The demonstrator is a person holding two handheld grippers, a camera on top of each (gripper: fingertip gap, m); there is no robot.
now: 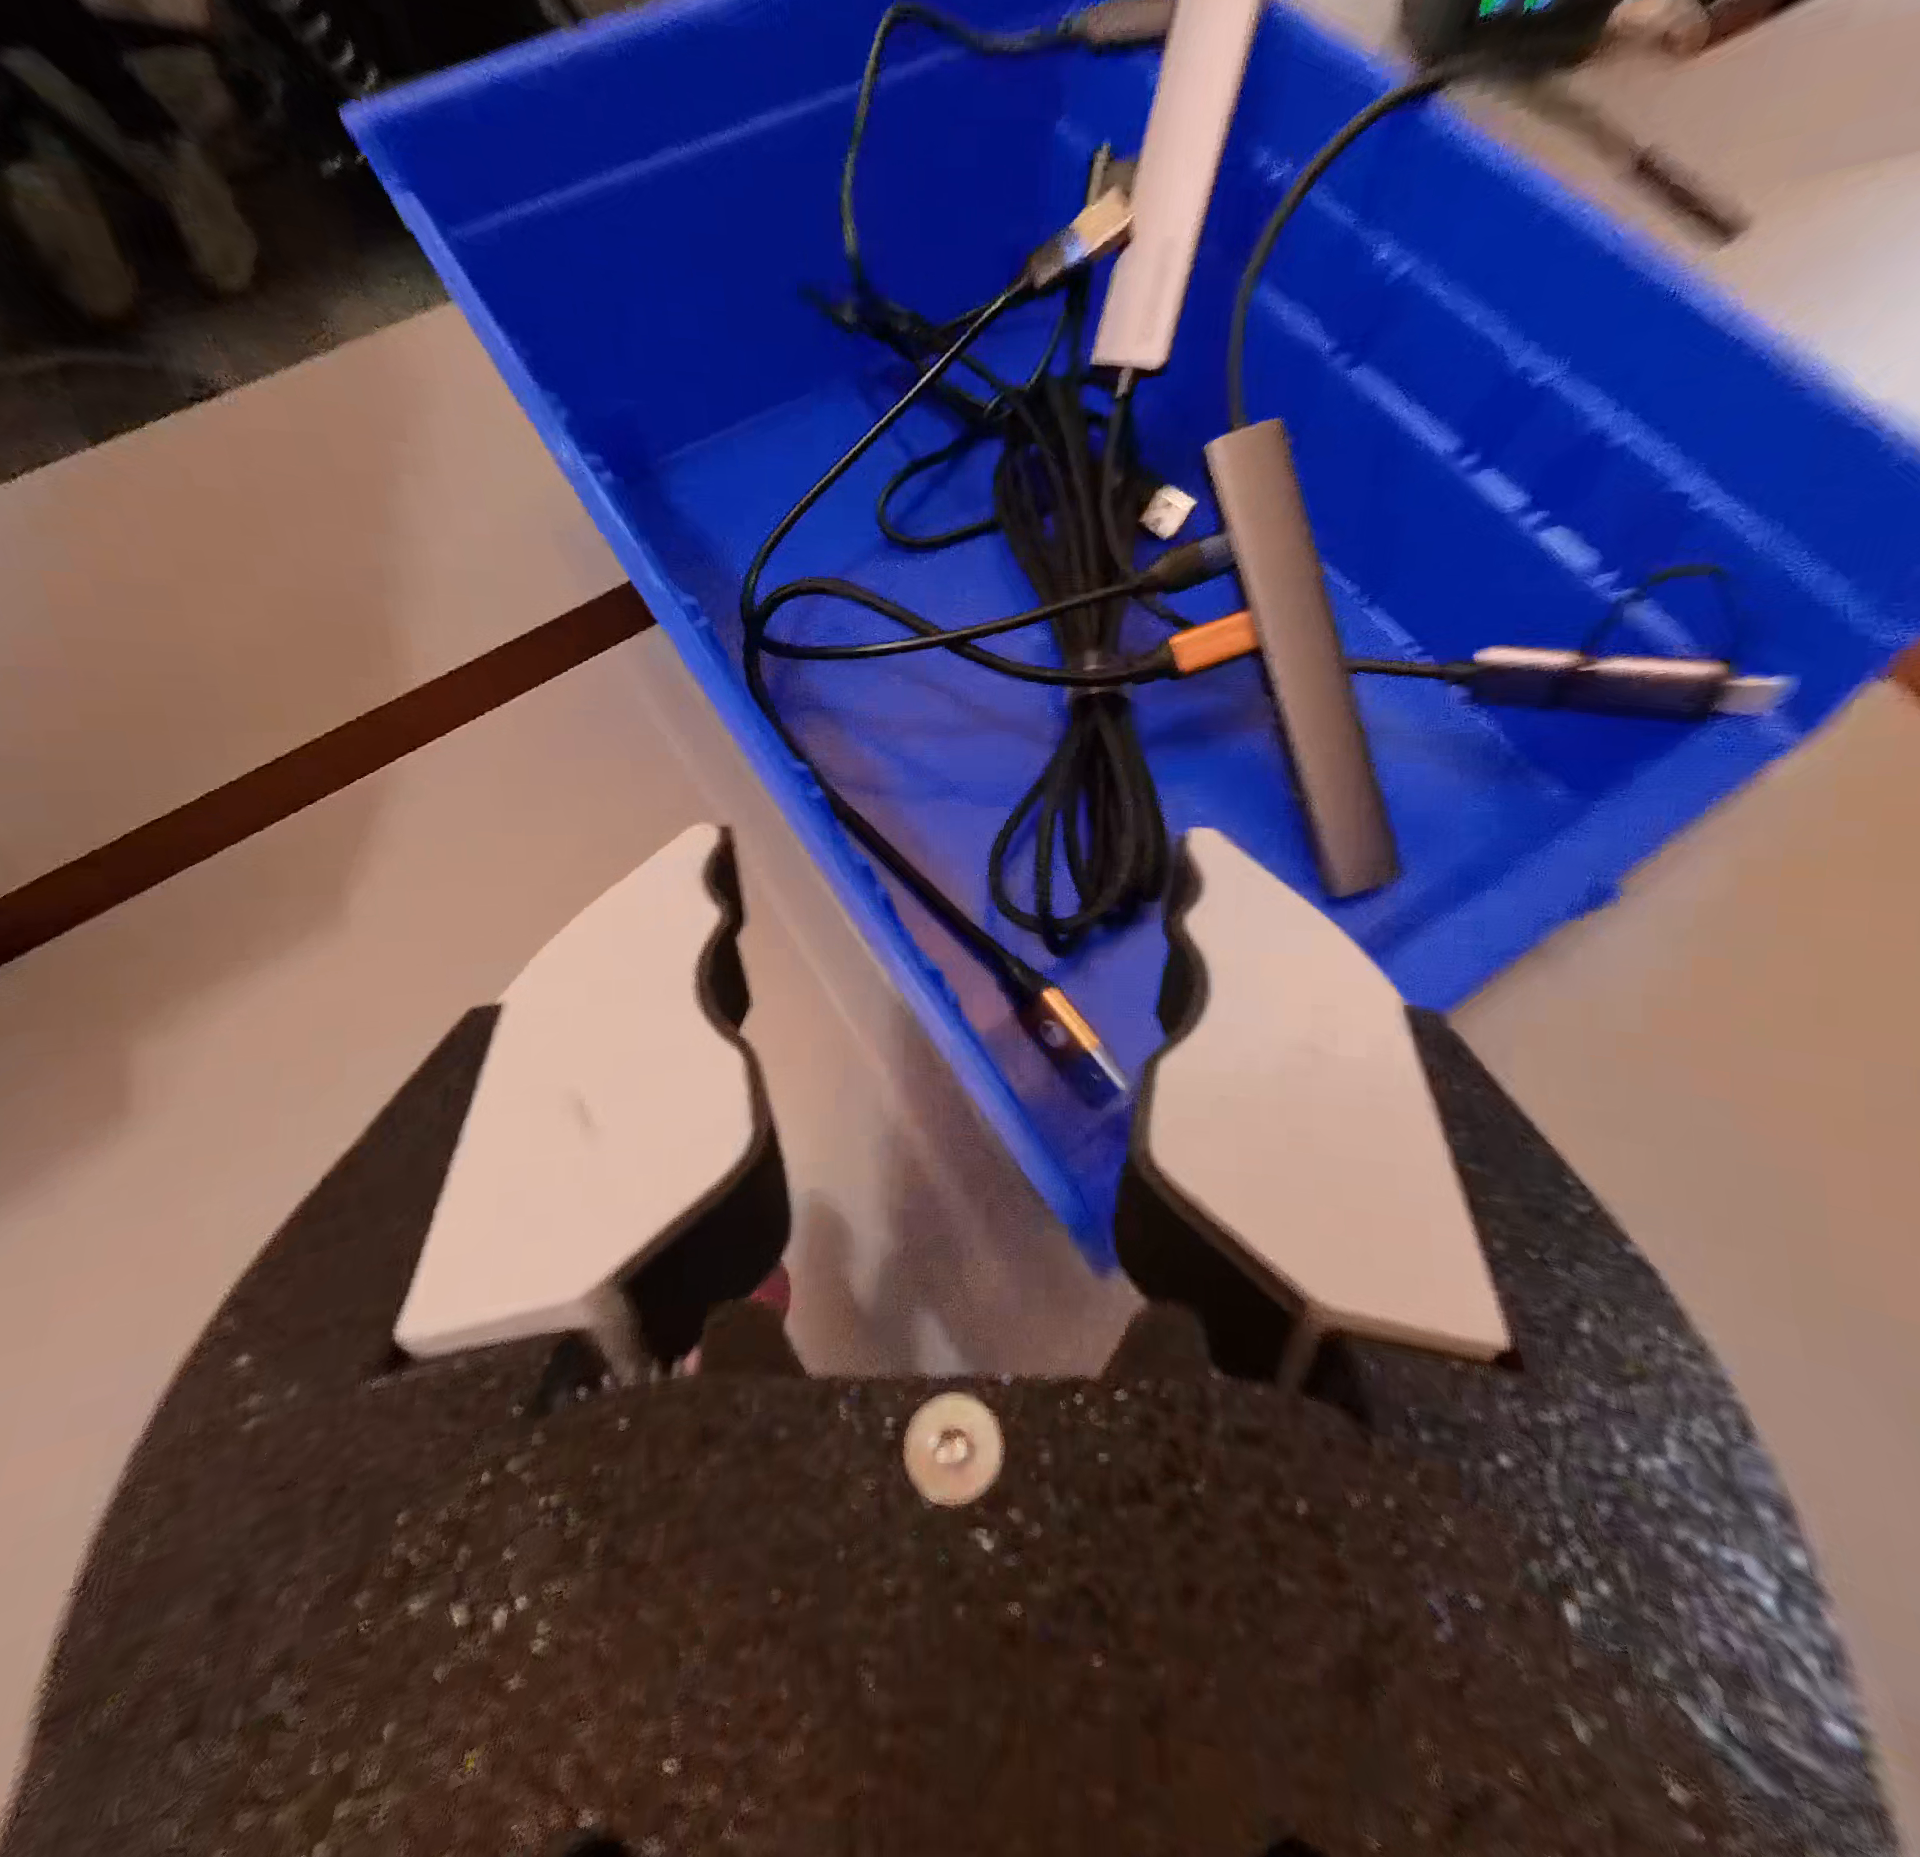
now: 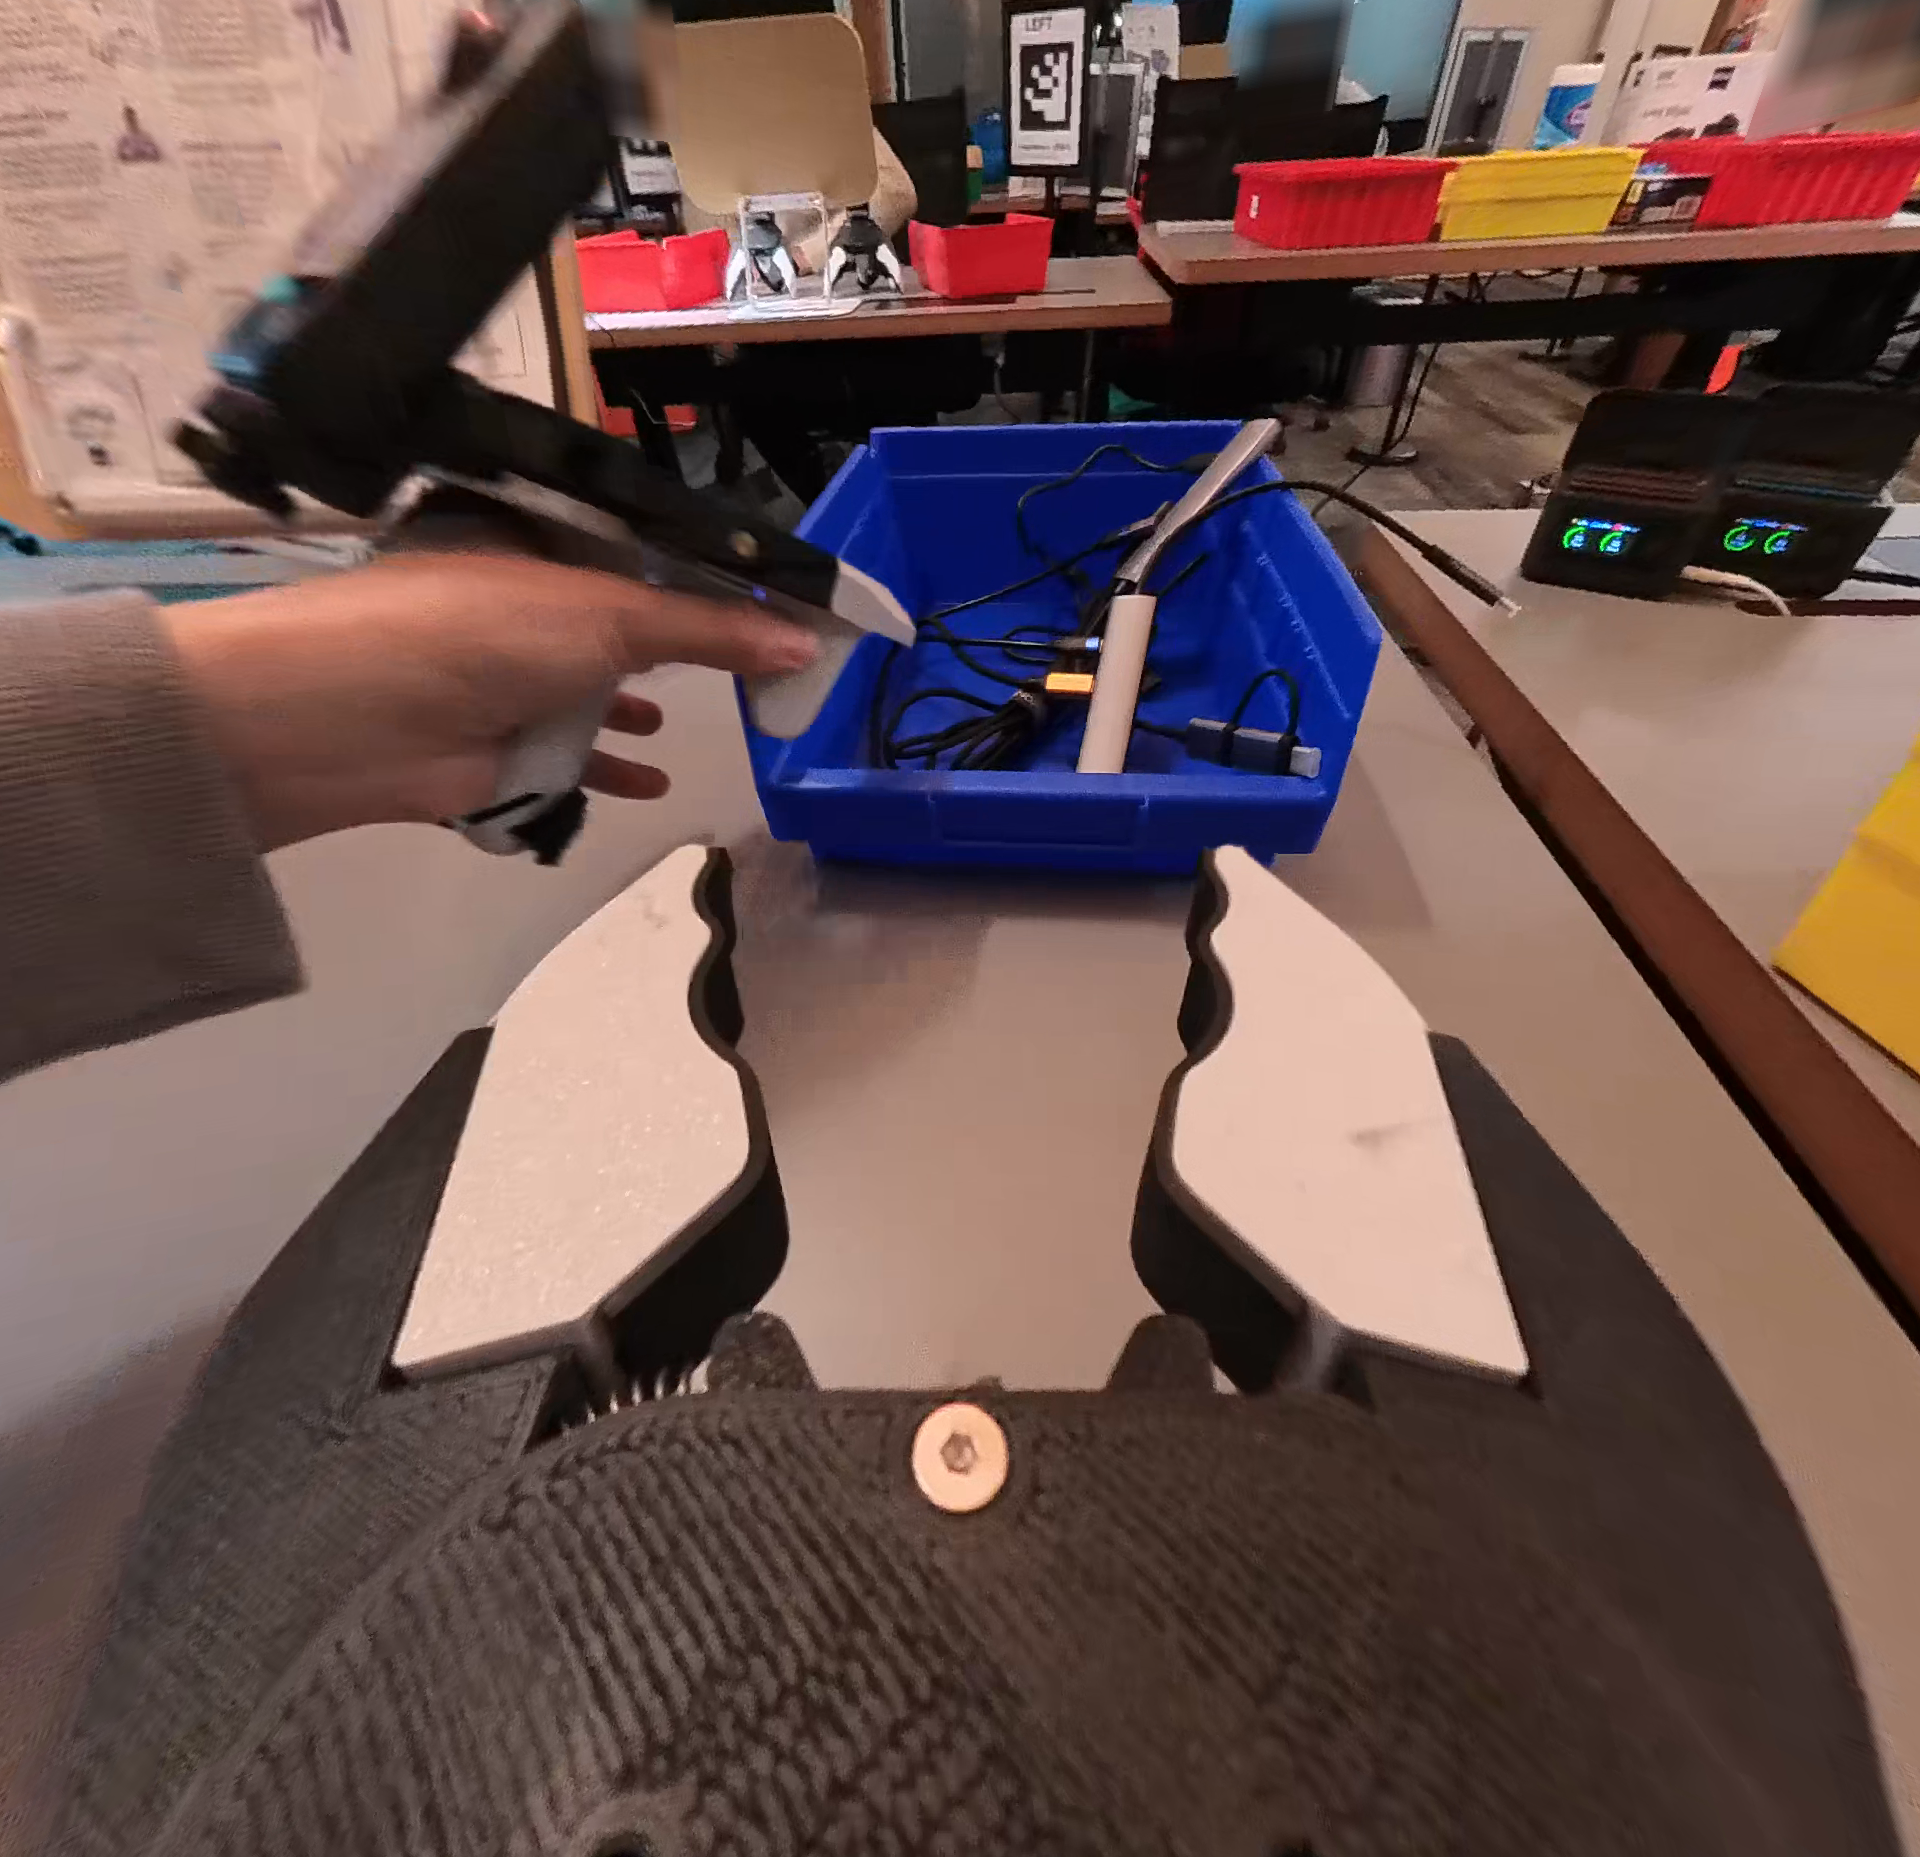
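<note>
The left gripper [image 1: 956, 862] has its fingers wide apart and holds nothing, right at the near edge of the blue bin [image 1: 623, 280]. In the bin lie black cables [image 1: 1081, 768], a grey bar [image 1: 1299, 654] and a white bar [image 1: 1184, 155]. The right gripper [image 2: 961, 867] is also spread and empty, over the bare counter [image 2: 956, 1132] just before the bin.

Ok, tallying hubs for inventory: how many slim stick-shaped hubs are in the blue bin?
2. A white hub lies against the front wall of the blue bin; a grey hub leans up to its far rim. The cables might hide another.
</note>
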